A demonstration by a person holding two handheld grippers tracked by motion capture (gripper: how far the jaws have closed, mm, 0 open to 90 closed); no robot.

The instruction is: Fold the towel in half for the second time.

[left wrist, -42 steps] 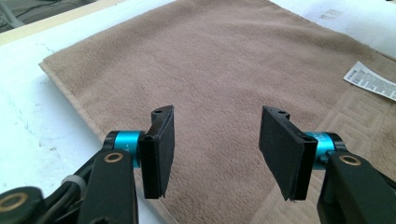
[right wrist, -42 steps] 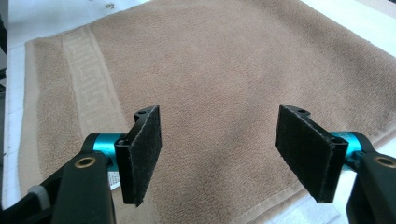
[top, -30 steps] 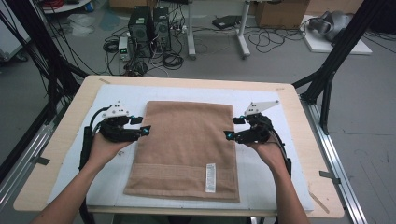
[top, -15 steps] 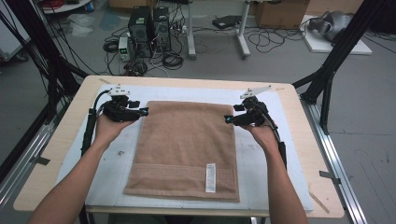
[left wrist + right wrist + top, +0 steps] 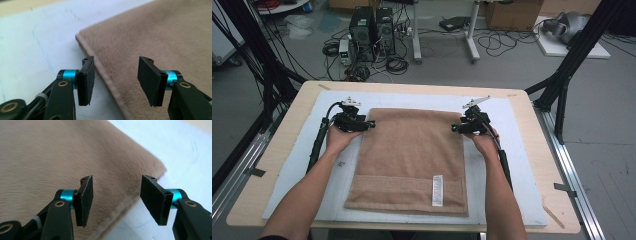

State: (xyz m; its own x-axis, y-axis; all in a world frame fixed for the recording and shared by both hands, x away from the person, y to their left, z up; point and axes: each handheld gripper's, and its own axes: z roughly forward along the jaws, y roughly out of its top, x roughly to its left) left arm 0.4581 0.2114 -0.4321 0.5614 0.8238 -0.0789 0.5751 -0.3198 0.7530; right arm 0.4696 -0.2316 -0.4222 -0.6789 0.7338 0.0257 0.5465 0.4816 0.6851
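Towel, high view: towel (image 5: 409, 162) lies flat on the white mat (image 5: 292, 165), long side running from 12 to 6 o'clock, its label near the 6 o'clock hem.
Left gripper, high view: left gripper (image 5: 371, 124) sits at the towel's 10 o'clock corner, at the edge.
Right gripper, high view: right gripper (image 5: 454, 128) sits at the 2 o'clock corner, also at the edge.
Risk, high view: the hands are not quite level, so I judge a lift from here could skew the fold.
Left gripper view: the jaws stand about half open and hold nothing; the towel's (image 5: 160, 37) side edge runs between them, the corner ahead towards 11 o'clock, one pad (image 5: 86, 81) over the mat (image 5: 37, 45).
Risk, left gripper view: closing without dipping lower may pinch only nap and let the cloth slip out.
Right gripper view: the jaws have just been closing and are now about half open; the towel's (image 5: 50, 152) edge lies between them but the pads (image 5: 156, 200) do not press on it.
Risk, right gripper view: the corner is off at 2 o'clock, so the bite may land short of it and leave the corner drooping.
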